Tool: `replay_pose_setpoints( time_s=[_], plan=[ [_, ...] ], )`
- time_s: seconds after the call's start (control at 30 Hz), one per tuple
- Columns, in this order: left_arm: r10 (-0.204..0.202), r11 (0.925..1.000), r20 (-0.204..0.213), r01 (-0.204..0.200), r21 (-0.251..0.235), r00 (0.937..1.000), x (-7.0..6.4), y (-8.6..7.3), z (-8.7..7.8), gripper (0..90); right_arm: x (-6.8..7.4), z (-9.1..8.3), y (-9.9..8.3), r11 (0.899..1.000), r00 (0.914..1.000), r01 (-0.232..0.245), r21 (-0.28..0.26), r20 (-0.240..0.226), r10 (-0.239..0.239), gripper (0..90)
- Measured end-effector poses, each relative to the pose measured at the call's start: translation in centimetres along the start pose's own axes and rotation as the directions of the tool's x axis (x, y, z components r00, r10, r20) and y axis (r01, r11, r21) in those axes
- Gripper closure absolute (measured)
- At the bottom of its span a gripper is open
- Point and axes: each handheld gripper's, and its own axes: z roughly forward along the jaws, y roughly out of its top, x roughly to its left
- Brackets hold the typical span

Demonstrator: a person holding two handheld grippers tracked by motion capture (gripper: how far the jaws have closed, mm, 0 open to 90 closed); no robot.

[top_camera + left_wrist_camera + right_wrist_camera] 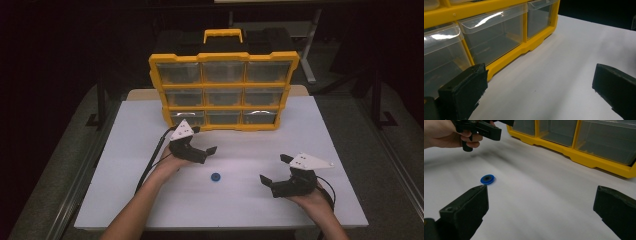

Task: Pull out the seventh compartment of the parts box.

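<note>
A small blue disc with a dark centre (215, 177), something like a washer or a little wheel, is lying flat on the white counter (125, 190), in front of the yellow drawer organiser (223, 90) and well apart from it. The organiser is standing upright at the far side of the counter, its nine clear drawers facing the person, all looking shut.

The left gripper (204, 141) is hovering just in front of the organiser's bottom-left drawer (442, 53), released, its jaws standing wide with nothing between them. In its own view the drawer fronts are sitting close beside its near jaw. The right gripper (273, 169) is hanging farther from the organiser, on the other side of the disc, also released and empty; in the right gripper view the blue disc (487, 179) is lying just beyond the tip of one jaw, not between the two.

Judging from this, the work in hand is picking up the disc and getting it into a drawer. The disc is thin and lying flush on a smooth surface, so jaws closing too high would likely be skating over it or flicking it away across the counter toward the organiser. Coming down off-centre could be tipping it onto its edge and sending it rolling. The left gripper, being so near the organiser, could be nudging the whole unit backward if it is pushing rather than hooking a drawer lip.
</note>
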Motion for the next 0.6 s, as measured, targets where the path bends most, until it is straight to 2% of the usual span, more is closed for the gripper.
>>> replay_pose_setpoints(
  time_s=[0.6],
  plan=[
    [0.062,0.9980,-0.021,-0.062,0.008,0.9978,-0.27,-0.01,0.21,0.0,0.02,0.04,-0.08,1.000,1.0000,-0.001,0.004,0.000,0.001,0.0]
  ],
)
